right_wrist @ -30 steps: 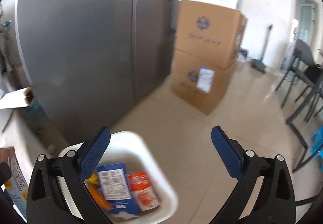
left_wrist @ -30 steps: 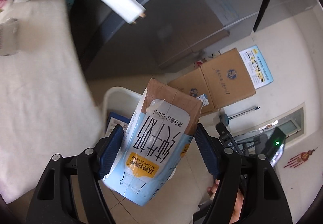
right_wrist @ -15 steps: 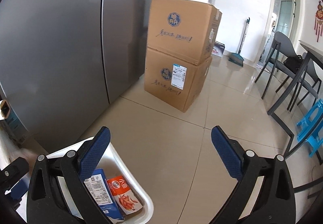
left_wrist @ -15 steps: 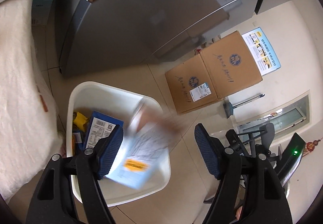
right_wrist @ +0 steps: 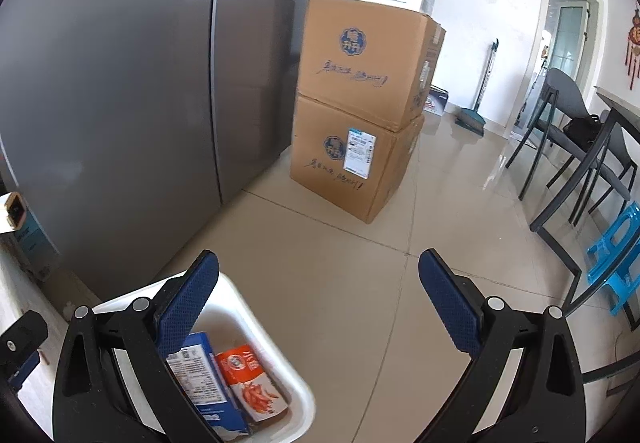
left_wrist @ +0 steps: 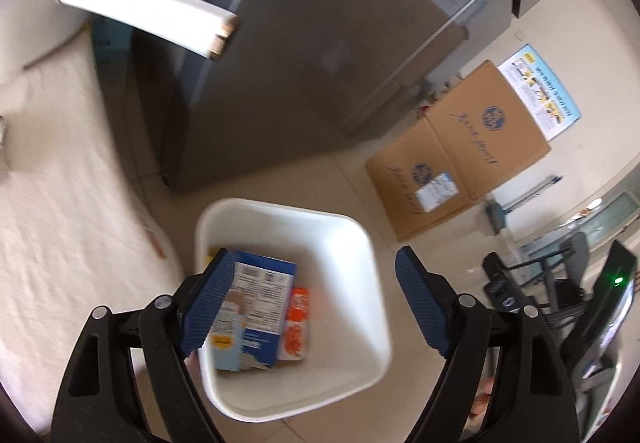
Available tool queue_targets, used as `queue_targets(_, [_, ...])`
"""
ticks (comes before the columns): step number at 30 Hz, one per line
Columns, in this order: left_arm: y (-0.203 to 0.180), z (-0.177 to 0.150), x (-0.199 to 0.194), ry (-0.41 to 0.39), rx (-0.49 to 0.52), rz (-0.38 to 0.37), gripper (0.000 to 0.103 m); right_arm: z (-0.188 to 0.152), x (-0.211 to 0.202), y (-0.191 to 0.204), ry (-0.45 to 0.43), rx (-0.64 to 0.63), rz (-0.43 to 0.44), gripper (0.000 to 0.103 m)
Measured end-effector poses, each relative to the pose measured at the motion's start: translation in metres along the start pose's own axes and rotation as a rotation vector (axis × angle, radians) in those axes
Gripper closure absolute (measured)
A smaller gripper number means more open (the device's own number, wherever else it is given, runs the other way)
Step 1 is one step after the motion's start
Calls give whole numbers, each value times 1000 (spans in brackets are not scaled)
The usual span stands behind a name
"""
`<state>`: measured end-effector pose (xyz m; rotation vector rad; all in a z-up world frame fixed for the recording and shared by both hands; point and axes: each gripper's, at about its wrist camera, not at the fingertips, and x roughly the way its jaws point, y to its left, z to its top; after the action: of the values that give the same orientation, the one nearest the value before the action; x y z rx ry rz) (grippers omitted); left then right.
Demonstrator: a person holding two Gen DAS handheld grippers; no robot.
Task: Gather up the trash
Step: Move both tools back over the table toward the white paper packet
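Left gripper (left_wrist: 310,307) above white bin (left_wrist: 360,243) on floor; jaws wide apart, just been opening, nothing between them. Milk carton (left_wrist: 228,339) inside bin, lying against blue box (left_wrist: 264,299) and orange snack packet (left_wrist: 296,327). Right gripper (right_wrist: 320,299) over tiled floor (right_wrist: 360,283) beside bin, jaws spread, empty. Cloth-covered counter (left_wrist: 60,203) left of bin.

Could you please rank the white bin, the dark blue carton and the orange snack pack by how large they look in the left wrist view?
1. white bin, clearly largest.
2. dark blue carton, lying inside it.
3. orange snack pack, smallest, though the carton partly hides it.
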<state>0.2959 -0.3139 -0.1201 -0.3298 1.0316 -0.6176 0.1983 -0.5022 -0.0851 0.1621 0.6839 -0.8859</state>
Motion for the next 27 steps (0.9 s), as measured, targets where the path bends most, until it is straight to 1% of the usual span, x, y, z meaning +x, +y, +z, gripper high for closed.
queue_targets(3, [14,2,-8,-22,-3,47,22,1,-5,15,-5,-18,24,7])
queue_targets(10, [68,8,-37,-73,-68,138,22,-1,-24,68,-21,-75,104,7])
queue_targets(13, [93,12,-56,-111,-79,180,22,-5,-35,93,-27,-112,139,7])
queue_targets(16, [114,15,-73,-139,-98,202,21,-11,-48,119,-44,-161,175,7])
queue_targets(18, [130,17,-88,-161,-112,223,21,-15,-57,139,-49,-194,214,7])
queue_targets(24, [179,12,-134,-215,-149,289,19,-28,-82,194,-40,-272,318,7])
queue_targets(27, [208,8,-154,-225,-179,316,19,-37,-93,217,-27,-311,370,7])
